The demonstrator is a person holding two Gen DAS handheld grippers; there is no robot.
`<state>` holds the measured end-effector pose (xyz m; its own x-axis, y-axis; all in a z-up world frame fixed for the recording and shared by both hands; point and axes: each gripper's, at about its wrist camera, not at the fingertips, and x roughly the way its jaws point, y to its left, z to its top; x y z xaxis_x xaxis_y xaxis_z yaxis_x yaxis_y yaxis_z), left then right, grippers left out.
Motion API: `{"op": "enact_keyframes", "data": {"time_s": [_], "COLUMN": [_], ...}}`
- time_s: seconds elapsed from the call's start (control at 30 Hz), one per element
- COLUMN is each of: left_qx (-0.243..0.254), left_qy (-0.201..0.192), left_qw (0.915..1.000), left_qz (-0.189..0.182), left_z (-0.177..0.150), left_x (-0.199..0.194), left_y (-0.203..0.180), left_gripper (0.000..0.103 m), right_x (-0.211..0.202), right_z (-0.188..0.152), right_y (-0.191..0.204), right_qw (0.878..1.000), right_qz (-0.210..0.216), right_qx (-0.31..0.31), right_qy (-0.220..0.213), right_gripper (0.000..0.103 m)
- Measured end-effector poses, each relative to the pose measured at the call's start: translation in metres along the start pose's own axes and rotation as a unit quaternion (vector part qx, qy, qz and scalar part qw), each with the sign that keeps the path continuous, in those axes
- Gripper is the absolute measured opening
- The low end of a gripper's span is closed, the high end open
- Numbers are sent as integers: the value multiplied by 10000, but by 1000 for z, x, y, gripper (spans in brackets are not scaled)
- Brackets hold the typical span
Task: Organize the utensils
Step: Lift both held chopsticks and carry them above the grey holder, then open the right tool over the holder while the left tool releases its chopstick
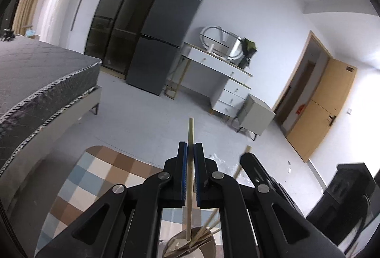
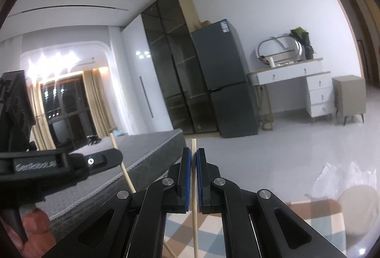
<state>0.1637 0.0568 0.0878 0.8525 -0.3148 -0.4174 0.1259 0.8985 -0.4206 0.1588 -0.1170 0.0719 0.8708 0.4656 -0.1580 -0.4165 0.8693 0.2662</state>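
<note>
— Two grippers, each clenched on one wooden stick: the left gripper pinches the left chopstick, the right gripper the right chopstick.

— Where do they hang?

— Upright, above the checkered cloth. The left one's lower end dips into the metal holder.

— And the holder?

— Several thin sticks already lean inside it. So sorting looks partly done; these two remain to be dropped in.
</note>
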Motion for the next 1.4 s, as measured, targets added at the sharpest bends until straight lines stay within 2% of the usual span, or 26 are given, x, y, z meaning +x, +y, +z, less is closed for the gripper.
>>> {"op": "enact_keyframes", "data": {"time_s": [0.27,0.7,0.87,1.1,1.3,1.4], "left_qx": [249,998,958,684,887,985], "left_qy": [67,-76,-49,326,555,828], "left_qw": [9997,9948,9952,9971,9941,9905], "left_qz": [6,200,207,-106,-293,-478], "left_z": [-10,-34,-33,-33,-31,-33], "left_x": [-1,-8,-6,-4,-12,-13], "left_y": [-5,-23,-17,-3,-9,-13], "left_gripper": [1,1,1,1,1,1], "right_x": [-6,-15,-21,-25,-31,-31], "right_z": [-8,-17,-22,-27,-30,-32], "right_y": [-3,1,-4,-10,-10,-9], "right_qw": [9999,9996,9992,9983,9974,9959], "right_qz": [-71,-31,-40,79,169,272], "right_qx": [60,-44,-28,-9,-35,32], "right_qy": [-61,277,397,578,696,860], "right_gripper": [4,4,4,4,6,7]}}
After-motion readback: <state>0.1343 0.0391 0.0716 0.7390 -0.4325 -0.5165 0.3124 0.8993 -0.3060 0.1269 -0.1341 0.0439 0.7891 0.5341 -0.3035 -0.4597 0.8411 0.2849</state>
